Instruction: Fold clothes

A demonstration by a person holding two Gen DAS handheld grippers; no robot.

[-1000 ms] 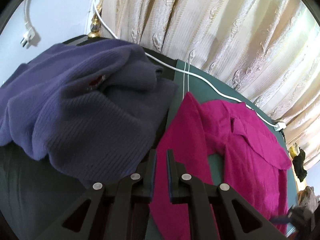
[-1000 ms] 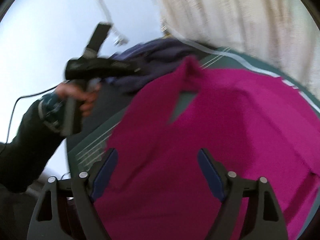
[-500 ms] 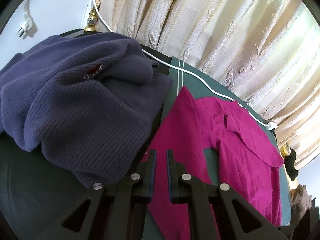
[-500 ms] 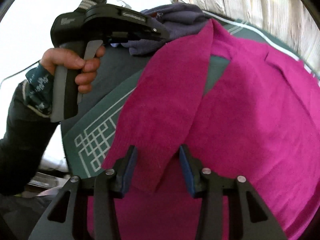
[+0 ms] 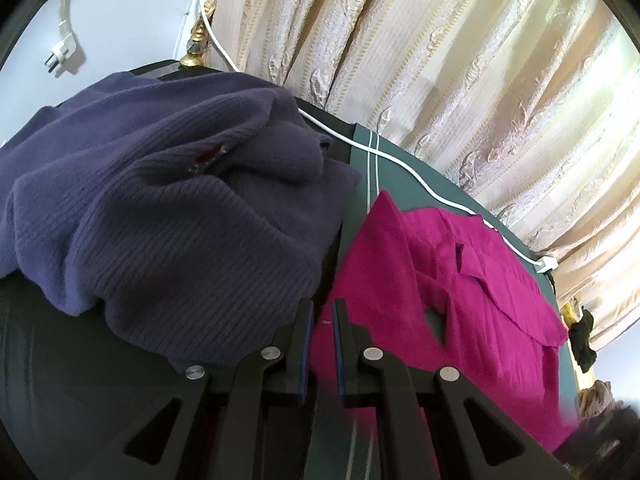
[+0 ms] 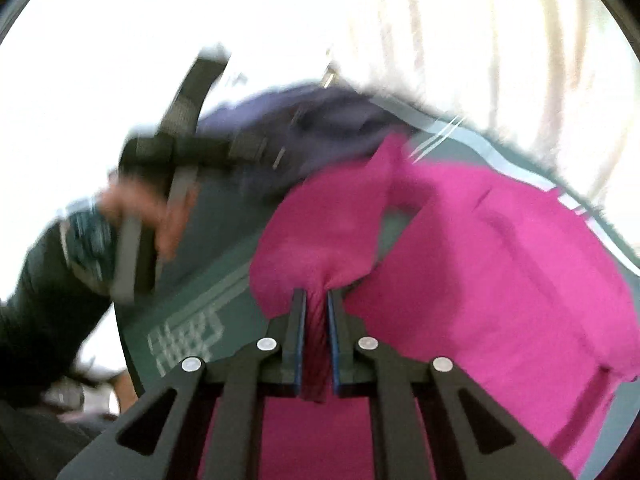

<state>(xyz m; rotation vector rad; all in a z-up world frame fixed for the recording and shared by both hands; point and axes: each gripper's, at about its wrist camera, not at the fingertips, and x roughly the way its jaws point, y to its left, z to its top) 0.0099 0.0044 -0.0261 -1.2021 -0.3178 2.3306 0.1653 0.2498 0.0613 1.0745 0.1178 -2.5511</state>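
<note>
your right gripper (image 6: pixel 317 300) has just closed, pinching a bunched fold of the fuzzy magenta top's (image 6: pixel 500 264) sleeve. your left gripper (image 5: pixel 323 312) is closed, empty, above the green mat's (image 5: pixel 404 172) edge beside the ribbed purple sweater (image 5: pixel 160 216).

Cream curtains (image 5: pixel 460 80) with raised gold patterning hang in folds along the far side, daylight glowing through them. A pale wall (image 5: pixel 132 12) stands left of them, with a white plug (image 5: pixel 60 54) dangling against it. A white cable (image 5: pixel 400 162) runs along the back edge of the dark green table (image 5: pixel 404 176).
</note>
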